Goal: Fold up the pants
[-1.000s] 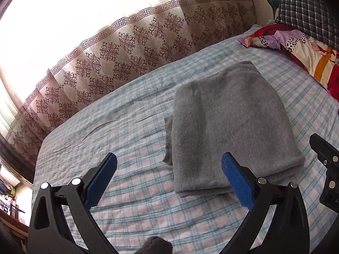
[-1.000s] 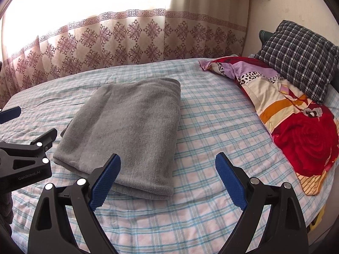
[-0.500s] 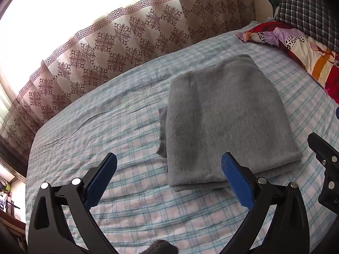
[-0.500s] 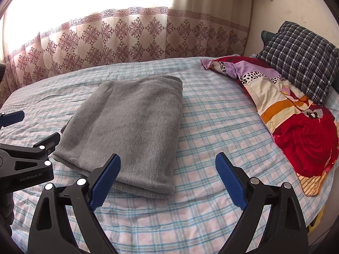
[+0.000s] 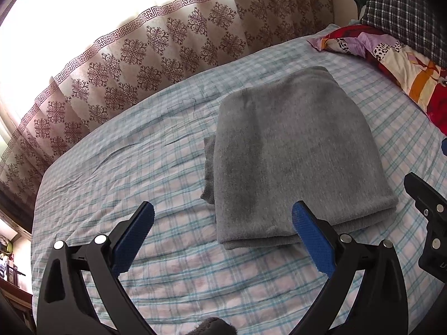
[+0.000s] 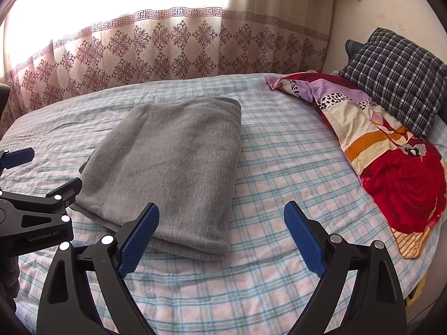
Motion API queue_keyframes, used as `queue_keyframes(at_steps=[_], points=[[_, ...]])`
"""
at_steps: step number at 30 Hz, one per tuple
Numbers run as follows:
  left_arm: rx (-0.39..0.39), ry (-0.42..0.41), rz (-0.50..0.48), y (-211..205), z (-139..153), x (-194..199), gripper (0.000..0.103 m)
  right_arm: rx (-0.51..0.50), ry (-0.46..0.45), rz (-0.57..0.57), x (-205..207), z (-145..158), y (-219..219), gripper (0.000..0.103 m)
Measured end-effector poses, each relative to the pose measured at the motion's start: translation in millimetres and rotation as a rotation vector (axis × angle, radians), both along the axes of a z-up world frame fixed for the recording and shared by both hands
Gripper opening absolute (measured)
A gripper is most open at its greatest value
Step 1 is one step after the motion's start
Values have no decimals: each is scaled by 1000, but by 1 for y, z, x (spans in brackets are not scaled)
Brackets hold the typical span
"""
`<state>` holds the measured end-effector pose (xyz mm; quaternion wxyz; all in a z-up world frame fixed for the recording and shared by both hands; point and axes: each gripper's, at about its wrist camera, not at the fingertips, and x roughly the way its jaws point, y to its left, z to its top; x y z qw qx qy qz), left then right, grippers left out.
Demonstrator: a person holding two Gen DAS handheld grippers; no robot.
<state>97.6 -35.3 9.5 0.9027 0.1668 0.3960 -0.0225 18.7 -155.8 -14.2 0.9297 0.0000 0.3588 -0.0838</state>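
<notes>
Closest to us, the left tongs (image 5: 223, 223) are spread wide, with nothing between the blue ribbed pads (image 5: 134, 240). The right tongs (image 6: 220, 230) are spread wide also and empty. We hold both above the near part of the bed (image 6: 279, 273), apart from the cloth. In the right wrist view the left tongs show at the left edge, beside the near left corner of the pants (image 6: 173, 167).

Just past the pads lie the pants (image 5: 293, 153), of grey, soft, fuzzy cloth, folded into a thick rectangle of several layers. The near edge shows the stacked layers, the far edge is rounded. On the left side, in the left wrist view, a small ribbed piece sticks out from under the top layer.

The bed sheet has a check of light blue and pink, with small wrinkles. Bare sheet lies open on all sides of the pants. Farther to the right lies a folded quilt (image 6: 391, 173) with red roses, and behind it a dark checked pillow (image 6: 396, 83). A patterned curtain (image 6: 167, 50) hangs along the far edge of the bed.
</notes>
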Motion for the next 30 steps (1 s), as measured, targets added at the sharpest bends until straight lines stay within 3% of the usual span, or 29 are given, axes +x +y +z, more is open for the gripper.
queue_keyframes(at_steps=[21,30], points=[[-20,7,-26,-3,-2,-2,100,-4,8,10,2,-5,-3,90],[-84,91,-8,6,-18,7,100,9,23,7,4,-9,-8,90]])
